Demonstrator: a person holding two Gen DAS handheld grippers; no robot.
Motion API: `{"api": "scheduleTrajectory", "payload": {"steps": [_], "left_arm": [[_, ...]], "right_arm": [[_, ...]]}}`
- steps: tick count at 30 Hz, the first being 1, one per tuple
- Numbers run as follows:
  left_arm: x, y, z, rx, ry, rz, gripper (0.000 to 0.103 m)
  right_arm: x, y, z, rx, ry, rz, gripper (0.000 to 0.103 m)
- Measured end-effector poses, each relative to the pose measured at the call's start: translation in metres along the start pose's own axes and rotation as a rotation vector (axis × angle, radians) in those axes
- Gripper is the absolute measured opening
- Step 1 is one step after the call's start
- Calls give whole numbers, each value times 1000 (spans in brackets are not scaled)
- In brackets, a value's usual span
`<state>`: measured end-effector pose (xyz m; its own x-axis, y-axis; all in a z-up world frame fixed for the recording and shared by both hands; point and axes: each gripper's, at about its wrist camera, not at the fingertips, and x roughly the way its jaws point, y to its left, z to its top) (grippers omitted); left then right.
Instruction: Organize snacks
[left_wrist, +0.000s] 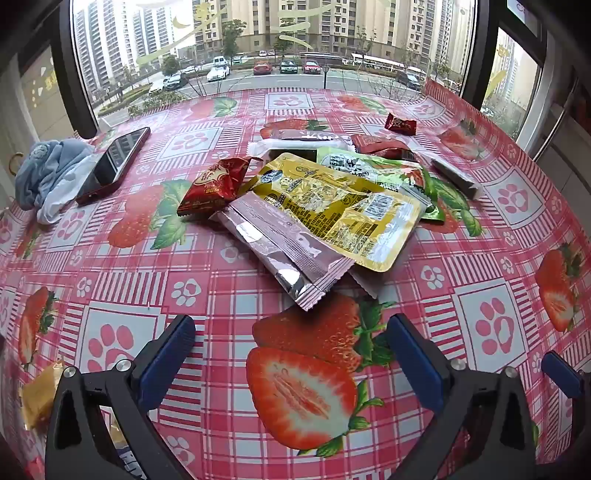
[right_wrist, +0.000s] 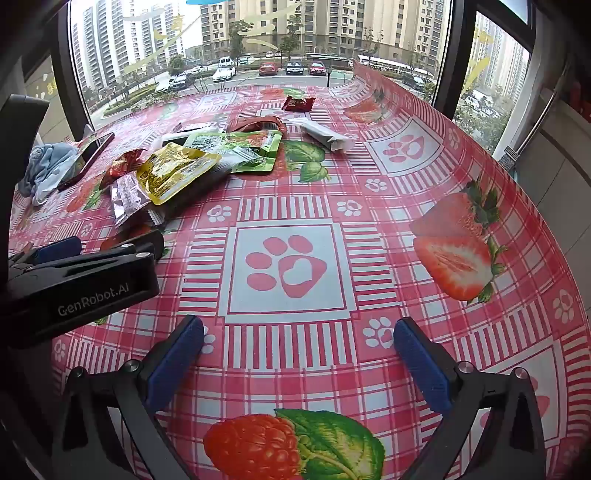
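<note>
Looking through the left wrist view: left gripper (left_wrist: 291, 332) spread wide and empty, poised over bare tablecloth (left_wrist: 480, 258) near the front edge. Snack heap untouched toward the middle of the table: pink foil sachet (left_wrist: 284, 247) nearest, its corner just short of the fingertips; yellow pouch (left_wrist: 332, 206) overlapping it; green packet (left_wrist: 373, 166) partly under the yellow one; red wrapped sweet (left_wrist: 216, 184) leaning at the heap's left side; dark red wrapper (left_wrist: 380, 144) and a pink bar (left_wrist: 314, 136) behind; grey stick pack (left_wrist: 458, 177) lying apart to the right; small red candy (left_wrist: 400, 123) alone toward the far edge by the window. Non-snack items at the left edge: phone (left_wrist: 114, 162) propped on blue cloth (left_wrist: 48, 166). A yellow wrapper (left_wrist: 38, 395) at the near left corner, partly hidden behind the gripper.

Looking through the right wrist view: right gripper (right_wrist: 298, 345) likewise fully parted, holding nothing, above a paw-print square well clear of the snacks. Same heap at the left-middle, with yellow pouch (right_wrist: 173, 171) over pink foil sachet (right_wrist: 127, 195), green packet (right_wrist: 240, 151) beyond, and stick pack (right_wrist: 325, 134) and red candy (right_wrist: 298, 103) separate.

Judged progress: nothing sorted, stacked or lined up; no container in sight; whole task remaining, starting likely with the nearest sachet.
</note>
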<state>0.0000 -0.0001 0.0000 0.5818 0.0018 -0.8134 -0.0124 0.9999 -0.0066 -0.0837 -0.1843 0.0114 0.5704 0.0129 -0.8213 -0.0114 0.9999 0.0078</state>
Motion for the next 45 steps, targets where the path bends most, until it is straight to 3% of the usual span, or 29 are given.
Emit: {"api": "scheduleTrajectory", "payload": {"steps": [34,37,39,41,45], "left_arm": [[0,0,0,-5,2,0,103],[2,-5,10,18,122,-25,103],[4,-14,19,66,199,-84,103],[-15,-16,30,61,190,-176,103],[-68,-6,48,87,181,-278,103]], "right_arm": [[0,0,0,0,0,0,103],[0,0,1,3,7,-1,103],[4,0,11,-1,100,3,103],[13,0,23,-29,241,25,103],[10,-14,27,65,382,128,103]]}}
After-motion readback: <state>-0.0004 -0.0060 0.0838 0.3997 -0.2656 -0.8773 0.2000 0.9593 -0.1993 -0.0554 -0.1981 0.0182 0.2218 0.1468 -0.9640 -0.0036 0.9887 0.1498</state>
